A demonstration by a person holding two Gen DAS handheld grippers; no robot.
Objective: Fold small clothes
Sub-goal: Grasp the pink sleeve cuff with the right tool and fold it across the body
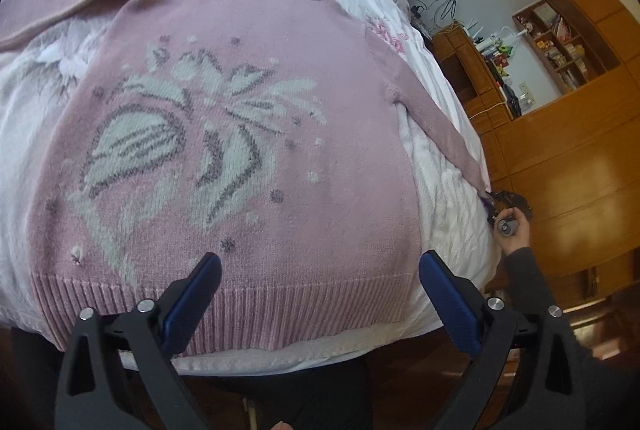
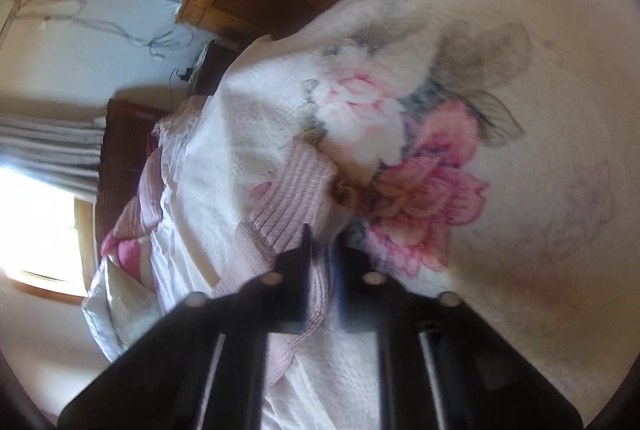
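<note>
Left gripper [image 1: 320, 270] spread wide over pink sweater [image 1: 224, 134] hem, frame bottom; right gripper [image 2: 324, 250] clamped on its sleeve cuff [image 2: 292, 198].

No readable text, labels, brands or numbers in either view. Sweater [image 1: 224, 134] carries only a knitted leaf-and-flower motif, no lettering. Bedspread [image 2: 520, 190] shows printed flowers, no writing. Items on the far shelves [image 1: 560, 42] at right too small and blurred to read. Right wrist view motion-blurred; nothing legible there.
</note>
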